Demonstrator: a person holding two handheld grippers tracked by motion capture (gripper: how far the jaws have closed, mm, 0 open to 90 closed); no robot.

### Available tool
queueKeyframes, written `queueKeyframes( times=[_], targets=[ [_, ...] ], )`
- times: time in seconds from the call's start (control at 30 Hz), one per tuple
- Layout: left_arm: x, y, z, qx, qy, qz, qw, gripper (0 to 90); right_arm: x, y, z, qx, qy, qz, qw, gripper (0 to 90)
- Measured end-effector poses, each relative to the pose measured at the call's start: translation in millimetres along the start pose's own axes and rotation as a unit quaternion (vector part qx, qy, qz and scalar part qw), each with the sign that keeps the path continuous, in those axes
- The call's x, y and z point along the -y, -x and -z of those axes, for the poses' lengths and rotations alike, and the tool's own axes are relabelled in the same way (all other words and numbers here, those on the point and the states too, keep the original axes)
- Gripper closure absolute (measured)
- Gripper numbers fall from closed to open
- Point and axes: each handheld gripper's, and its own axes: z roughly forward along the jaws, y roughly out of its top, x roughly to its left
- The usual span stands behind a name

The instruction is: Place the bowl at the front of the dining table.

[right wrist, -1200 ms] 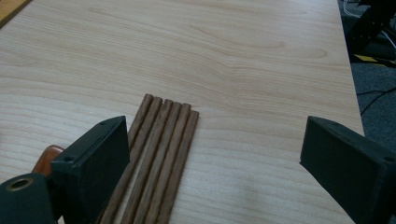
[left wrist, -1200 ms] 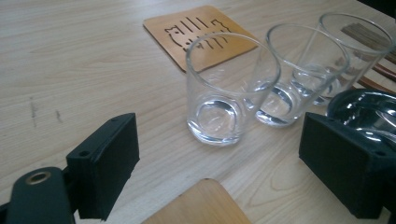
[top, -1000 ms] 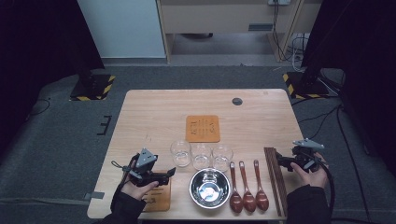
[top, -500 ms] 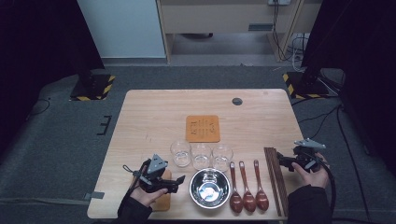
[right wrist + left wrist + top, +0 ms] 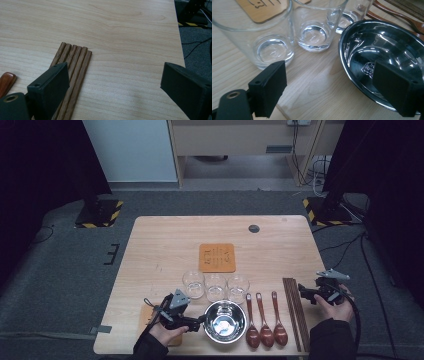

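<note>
At the table's near edge, the left gripper [image 5: 199, 321] has slid rightward and a little lower over the past second, leaving the spot above the small wooden coaster [image 5: 146, 316] at the front-left corner and drawing up to the steel bowl [image 5: 225, 321]; its jaws have stayed spread wide throughout and grasp nothing. The move reads as the approach phase of a pick-up of the bowl, with the closing of the jaws not yet begun. In the left gripper view, the bowl [image 5: 384, 57] sits to the right, its near rim running between the 2 black pads: one pad hangs over the bare wood outside the rim, the other over the polished interior, so the gripper appears to straddle the bowl's left wall without pressing it. Just behind the bowl stand 3 empty glasses [image 5: 215, 285] in a row, with a larger square coaster [image 5: 217, 257] farther back at mid-table. To the bowl's right lie 3 dark wooden spoons [image 5: 265, 325], then a bundle of chopsticks [image 5: 294, 310]. At far right, the right gripper [image 5: 304, 294] has not moved; its jaws are likewise parted and empty, held just beside the chopsticks [image 5: 72, 72], which the right gripper view shows by its left jaw.
</note>
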Motion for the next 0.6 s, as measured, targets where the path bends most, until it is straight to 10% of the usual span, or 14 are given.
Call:
queueKeyframes(
  times=[0.6],
  targets=[
    [-2.3, 8.6, -24.6, -0.001, -0.038, -0.011, 0.9992, 21.0, 5.0, 9.7, -2.0, 0.010, -0.004, 0.000, 0.9999, 8.2]
  ],
)
